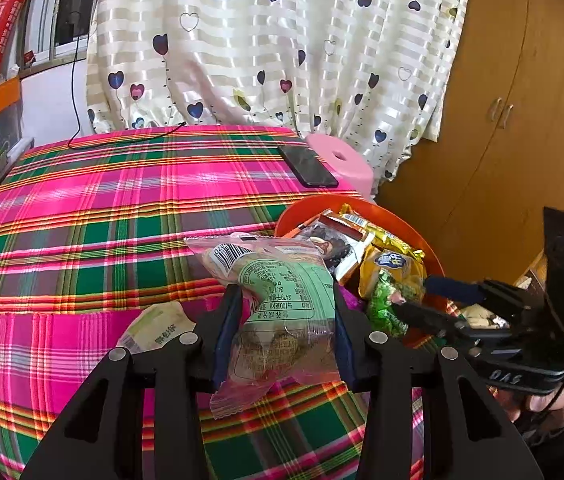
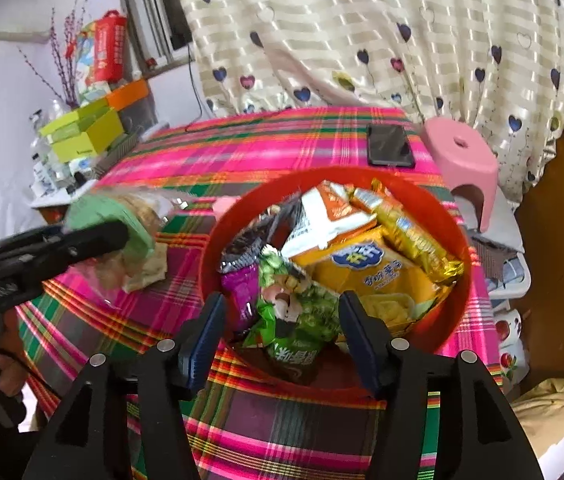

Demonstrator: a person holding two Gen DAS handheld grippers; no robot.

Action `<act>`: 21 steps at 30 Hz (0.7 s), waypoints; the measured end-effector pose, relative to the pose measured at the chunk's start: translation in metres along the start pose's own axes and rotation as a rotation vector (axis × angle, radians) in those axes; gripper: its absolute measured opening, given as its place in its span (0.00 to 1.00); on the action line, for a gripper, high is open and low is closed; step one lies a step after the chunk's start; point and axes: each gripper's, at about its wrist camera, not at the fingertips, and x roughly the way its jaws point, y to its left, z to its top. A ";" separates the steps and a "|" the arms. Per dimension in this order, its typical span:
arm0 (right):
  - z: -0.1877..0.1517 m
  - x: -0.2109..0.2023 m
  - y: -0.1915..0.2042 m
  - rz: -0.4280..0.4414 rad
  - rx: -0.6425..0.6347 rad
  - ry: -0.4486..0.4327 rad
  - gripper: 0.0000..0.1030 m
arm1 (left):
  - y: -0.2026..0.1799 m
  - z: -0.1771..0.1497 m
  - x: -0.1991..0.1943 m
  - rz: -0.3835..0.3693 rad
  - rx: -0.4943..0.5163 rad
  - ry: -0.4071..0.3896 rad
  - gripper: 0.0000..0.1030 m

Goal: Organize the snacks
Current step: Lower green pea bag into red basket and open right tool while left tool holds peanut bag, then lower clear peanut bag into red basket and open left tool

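My left gripper (image 1: pixel 285 300) is shut on a clear snack packet with a green label (image 1: pixel 282 320), held just above the plaid tablecloth (image 1: pixel 82 208). From the right wrist view, that gripper (image 2: pixel 114 236) and its packet (image 2: pixel 122 216) sit left of the red bowl (image 2: pixel 321 172). The bowl (image 1: pixel 321 202) is heaped with snack packets in yellow, gold, orange-white and purple. My right gripper (image 2: pixel 282 300) is open over the bowl's near side. A green snack packet (image 2: pixel 293 312) lies between its fingers, and the pads stand clear of it. The left wrist view shows the right gripper (image 1: pixel 411 296) at that green packet (image 1: pixel 385 308).
A pale packet (image 1: pixel 158 328) lies on the cloth by the left gripper. A black phone (image 1: pixel 307 166) rests at the table's far right, with a pink stool (image 2: pixel 461 156) beyond it. A black cable (image 1: pixel 122 140) runs along the far edge. Green boxes (image 2: pixel 86 136) crowd the left side.
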 end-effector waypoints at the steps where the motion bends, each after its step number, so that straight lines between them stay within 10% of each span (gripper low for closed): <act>1: 0.001 -0.004 -0.003 0.008 0.013 -0.017 0.56 | -0.001 0.000 0.000 -0.001 0.002 0.000 0.42; 6: -0.001 0.001 -0.009 -0.025 0.022 0.005 0.19 | -0.005 -0.001 0.000 -0.013 0.010 0.001 0.42; 21: -0.003 -0.002 -0.029 -0.039 0.054 0.002 0.17 | -0.045 0.015 0.044 -0.167 0.109 0.036 0.42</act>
